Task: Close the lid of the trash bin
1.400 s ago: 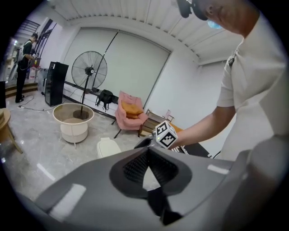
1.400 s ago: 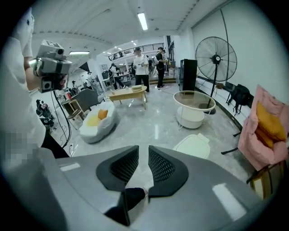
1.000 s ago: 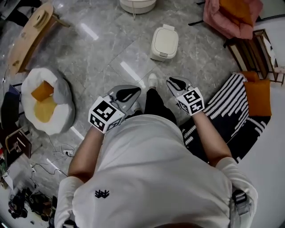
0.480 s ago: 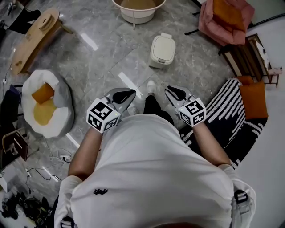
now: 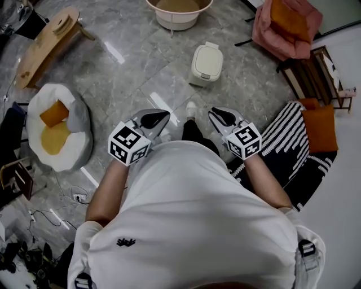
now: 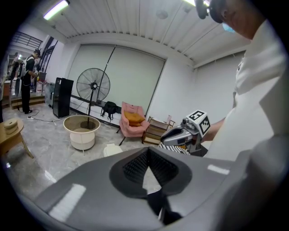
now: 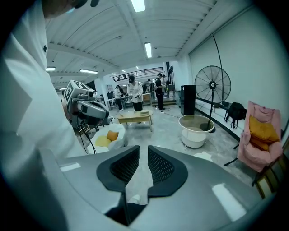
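The person (image 5: 192, 226) is standing on the floor (image 5: 130, 62) and is holding both grippers in front of the chest, side by side and apart from each other.

Left gripper (image 5: 154, 119): it is pointing forward and slightly down. Its fingers (image 6: 134, 166) are meeting at the tips, and nothing is sitting between them.

Right gripper (image 5: 224, 117): it is pointing the same way. Its fingers (image 7: 124, 165) are standing a narrow gap apart and have just been closing. They are gripping nothing; only floor is showing through the gap.

Bin (image 5: 206, 62): it is standing on the floor ahead of the person, beyond both grippers and well apart from them. Its lid (image 5: 207, 56) is lying flat on the body.

Surroundings: a basin (image 5: 179, 14) is standing beyond the bin. A chair (image 5: 285, 25) is standing to the right of the bin. A striped rug (image 5: 285, 149) is lying at the person's right. A bean bag (image 5: 53, 127) is lying at the left, near a low wooden table (image 5: 48, 42).
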Demonstrator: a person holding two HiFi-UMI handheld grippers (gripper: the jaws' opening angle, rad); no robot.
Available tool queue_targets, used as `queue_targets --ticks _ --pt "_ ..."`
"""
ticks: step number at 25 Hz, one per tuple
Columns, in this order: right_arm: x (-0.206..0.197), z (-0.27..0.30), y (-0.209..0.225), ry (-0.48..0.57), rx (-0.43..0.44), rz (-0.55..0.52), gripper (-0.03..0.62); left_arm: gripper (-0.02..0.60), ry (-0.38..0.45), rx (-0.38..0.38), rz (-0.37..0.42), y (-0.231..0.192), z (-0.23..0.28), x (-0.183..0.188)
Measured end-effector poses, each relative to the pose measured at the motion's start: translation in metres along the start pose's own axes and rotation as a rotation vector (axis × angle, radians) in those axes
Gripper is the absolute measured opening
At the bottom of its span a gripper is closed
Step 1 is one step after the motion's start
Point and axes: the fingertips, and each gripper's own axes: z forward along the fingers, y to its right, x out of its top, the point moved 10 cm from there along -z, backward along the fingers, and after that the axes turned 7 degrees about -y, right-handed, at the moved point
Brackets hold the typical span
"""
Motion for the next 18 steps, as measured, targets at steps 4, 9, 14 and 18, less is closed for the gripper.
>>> queue_targets --ticks 4,9,14,18 --pt "0.0027 -0.0017 -0.0034 0.004 0.004 -0.011 0.057 0.057 0.006 -0.001 0.002 0.0015 -0.0004 -0.0004" --pt "0.0048 -0.0054 -0.0042 0.009 0.000 -0.019 0.052 0.057 0.010 -0.002 0.010 0.0034 0.0001 0.0024" --pt "0.0054 -0.0092 -0.0079 0.014 -0.003 -0.029 0.049 0.057 0.010 -0.002 0.013 0.0064 -0.0008 0.0024" --pt "0.0062 -0.0081 -0.0081 0.018 0.000 -0.028 0.049 0.057 0.005 -0.007 0.008 0.0056 0.0017 0.0012"
